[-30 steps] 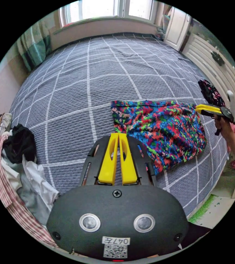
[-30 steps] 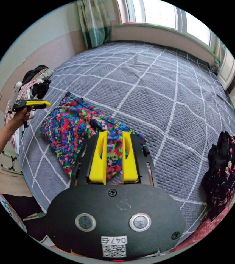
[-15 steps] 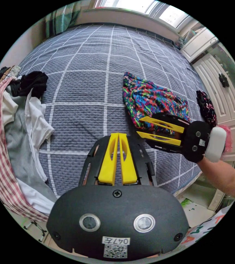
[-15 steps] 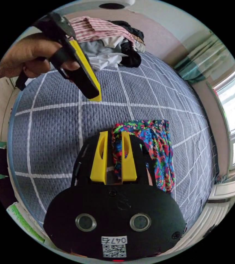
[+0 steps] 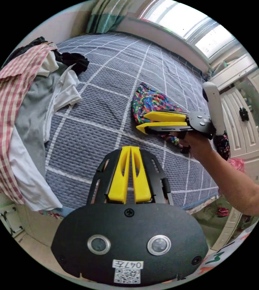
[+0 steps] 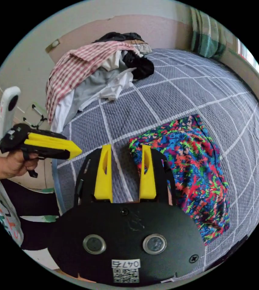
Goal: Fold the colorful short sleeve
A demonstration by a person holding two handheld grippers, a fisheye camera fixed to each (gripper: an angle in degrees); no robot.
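From where I stand the colorful short sleeve looks already folded down to a compact rectangle, lying flat on the grey checked bedspread, at the centre right of the right gripper view. Neither tool is on it, so the step in hand reads as letting go and backing off, or else lining up one last fold. If another fold is wanted, I would bite the near edge cleanly with both jaws, lift only a little, and lay it over without dragging the layers underneath.

Nearest in the right gripper view, the right gripper has its yellow jaws parted with nothing between them, hanging just over the shirt's left edge. At the left edge of that frame a hand holds the left gripper level, tip aimed toward the shirt, clear of the bed.

In the left gripper view, the left gripper shows at lower centre with its jaws pressed together and empty. Beyond it, the right gripper sits centre right, held out on a forearm reaching in from the lower right, jaws slightly apart, in front of the shirt. Farther off, upper left, lies a heap of other clothes.
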